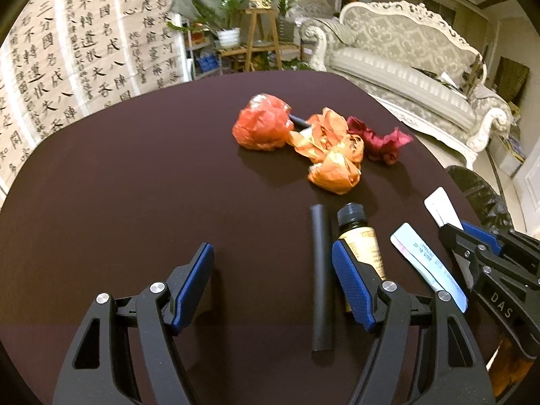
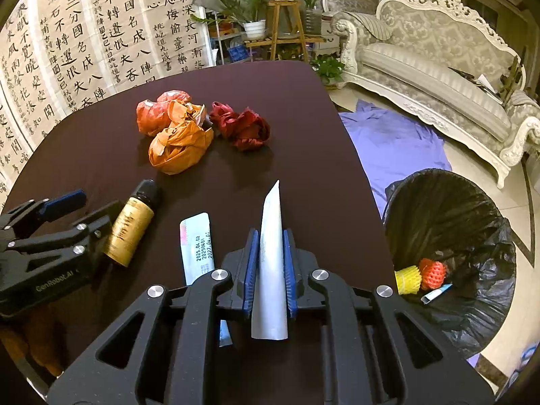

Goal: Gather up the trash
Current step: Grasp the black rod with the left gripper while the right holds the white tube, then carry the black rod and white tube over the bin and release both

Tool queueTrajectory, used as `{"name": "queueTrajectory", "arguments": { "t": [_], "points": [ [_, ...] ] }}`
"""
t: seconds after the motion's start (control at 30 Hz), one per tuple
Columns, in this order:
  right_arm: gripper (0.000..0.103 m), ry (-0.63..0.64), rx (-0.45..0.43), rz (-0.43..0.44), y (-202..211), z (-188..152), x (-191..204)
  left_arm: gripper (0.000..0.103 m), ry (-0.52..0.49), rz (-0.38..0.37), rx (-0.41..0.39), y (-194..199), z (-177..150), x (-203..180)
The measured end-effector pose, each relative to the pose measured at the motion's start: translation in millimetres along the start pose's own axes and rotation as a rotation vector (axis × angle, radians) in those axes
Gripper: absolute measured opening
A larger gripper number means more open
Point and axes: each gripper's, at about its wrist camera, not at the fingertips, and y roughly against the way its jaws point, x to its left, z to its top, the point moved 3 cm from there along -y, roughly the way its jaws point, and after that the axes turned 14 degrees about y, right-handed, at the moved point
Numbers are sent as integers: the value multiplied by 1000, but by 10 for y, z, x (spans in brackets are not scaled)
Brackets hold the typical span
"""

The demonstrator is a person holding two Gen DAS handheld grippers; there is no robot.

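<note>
A flat white paper wrapper [image 2: 271, 246], tapering to a point, sits clamped in the right gripper [image 2: 269, 266]; left gripper [image 1: 270, 280] gapes, hiding the bottle's [image 1: 362, 243] base.

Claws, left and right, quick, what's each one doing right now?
Left claw: open, holding nothing, over the black tube.
Right claw: closed on a white paper packet.

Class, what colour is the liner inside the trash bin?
Black liner, clearest in the right wrist view.

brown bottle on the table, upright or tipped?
Tipped. The brown bottle lies on its side on the dark table, black cap pointing away, beside the open left tongs.
</note>
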Motion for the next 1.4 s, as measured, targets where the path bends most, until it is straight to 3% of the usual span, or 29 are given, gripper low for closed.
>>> {"name": "queueTrajectory", "arguments": {
  "t": [0.07, 0.3, 0.5, 0.9, 1.13, 1.4],
  "points": [
    [25, 1, -3, 5, 3, -6, 6, 66, -12, -10, 15, -9, -13, -21],
    [25, 4, -6, -4, 7, -17, 17, 46, -55, -6, 11, -4, -49, -75],
    [17, 8, -9, -10, 20, -54, 12, 14, -67, -4, -13, 17, -56, -80],
    [16, -15, -43, -31, 166, -58, -88, 14, -23, -65, -73, 216, -3, -91],
    [16, -52, -71, -99, 366, -96, -384, 14, -43, -148, -143, 490, 72, -417],
    [16, -141, -73, -215, 525, -260, -958, 14, -127, -240, -144, 471, 106, -1034]
  ]
}}
